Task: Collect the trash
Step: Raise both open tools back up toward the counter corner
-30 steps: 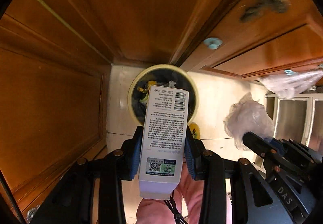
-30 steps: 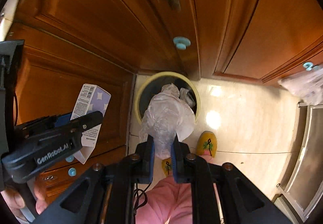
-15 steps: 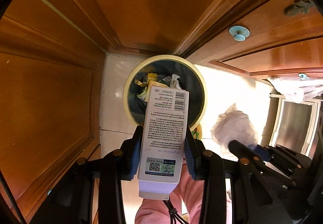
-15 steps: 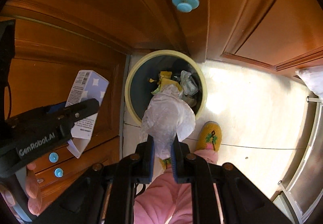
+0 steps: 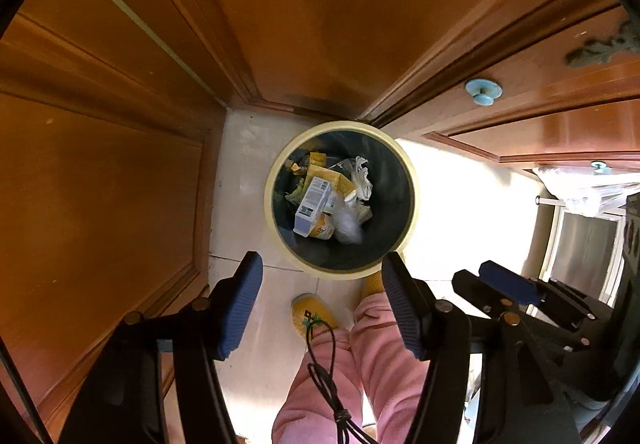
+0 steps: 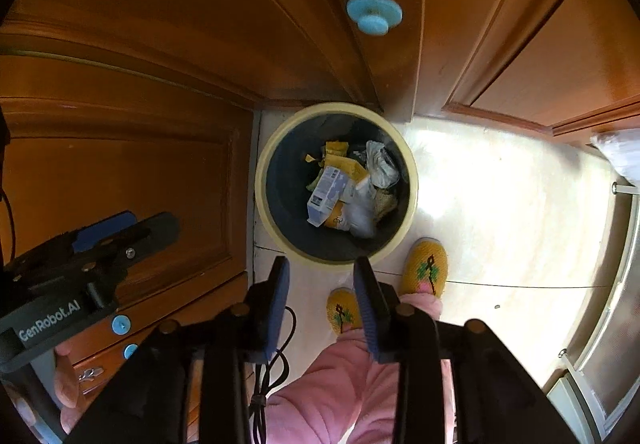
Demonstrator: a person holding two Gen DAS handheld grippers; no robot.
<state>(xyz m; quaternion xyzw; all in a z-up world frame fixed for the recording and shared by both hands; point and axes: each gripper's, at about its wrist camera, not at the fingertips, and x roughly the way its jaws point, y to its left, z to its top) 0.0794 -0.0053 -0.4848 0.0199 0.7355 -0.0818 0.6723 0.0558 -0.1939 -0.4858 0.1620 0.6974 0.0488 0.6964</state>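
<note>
In bin (image 5: pixel 412 200): white carton (image 5: pixel 313 206), crumpled clear plastic (image 5: pixel 349 227), yellow wrappers.
Left gripper (image 5: pixel 320 264), right gripper (image 6: pixel 320 264) above, jaws opening, holding nothing.

Warm brown wooden cabinet doors (image 6: pixel 120 56) formed a corner, pale blue round knob (image 6: pixel 374 15), glossy cream floor tiles (image 6: pixel 504 212) reflected bright light.

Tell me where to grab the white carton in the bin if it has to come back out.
Grip the carton across its narrow width near the upper end, coming straight down through the bin mouth. It lies tilted on top of the other trash with its long printed face up, so the side edges look free; the lower end sits among wrappers.
</note>
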